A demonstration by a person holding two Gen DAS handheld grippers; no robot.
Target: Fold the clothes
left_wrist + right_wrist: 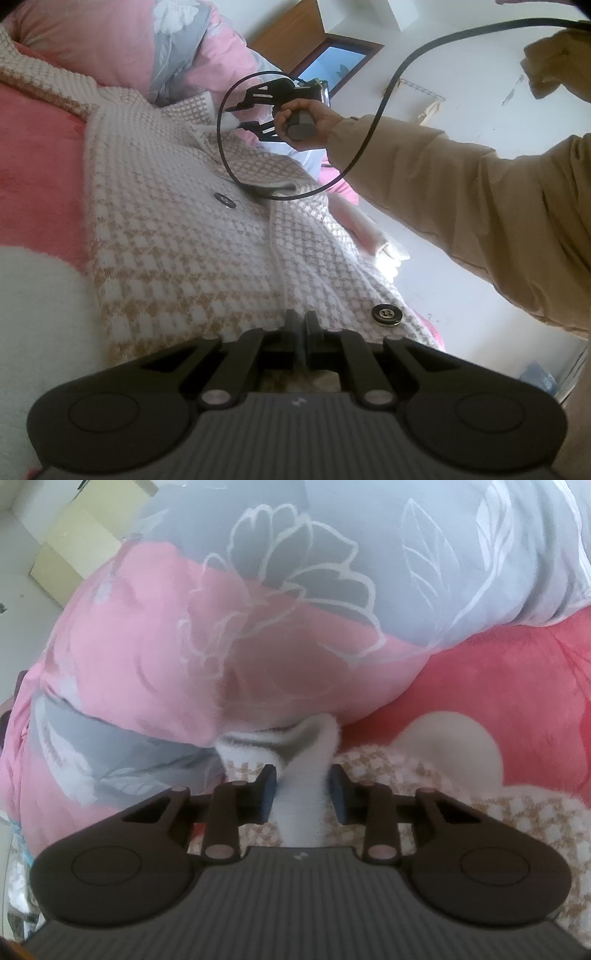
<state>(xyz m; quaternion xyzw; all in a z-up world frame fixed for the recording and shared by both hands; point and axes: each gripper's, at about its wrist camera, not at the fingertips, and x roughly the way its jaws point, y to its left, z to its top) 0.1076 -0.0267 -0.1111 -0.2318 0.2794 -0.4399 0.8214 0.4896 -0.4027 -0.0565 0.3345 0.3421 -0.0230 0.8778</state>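
Observation:
A cream and tan houndstooth jacket (192, 236) with dark buttons (386, 315) lies spread on a pink and white blanket (40, 173). My left gripper (301, 325) is shut on the jacket's near hem. My right gripper (240, 112) shows in the left wrist view at the jacket's far end, by the white fluffy collar. In the right wrist view the right gripper (301, 779) is open, with a fold of the white fluffy collar (304, 775) standing between its blue-padded fingers (267, 790), the jacket (517, 812) beneath.
A pink and grey floral quilt (258, 609) is bunched just beyond the collar. A black cable (373, 122) loops over the jacket. The person's beige sleeve (461, 206) crosses on the right. The bed edge and white floor (424, 280) lie to the right.

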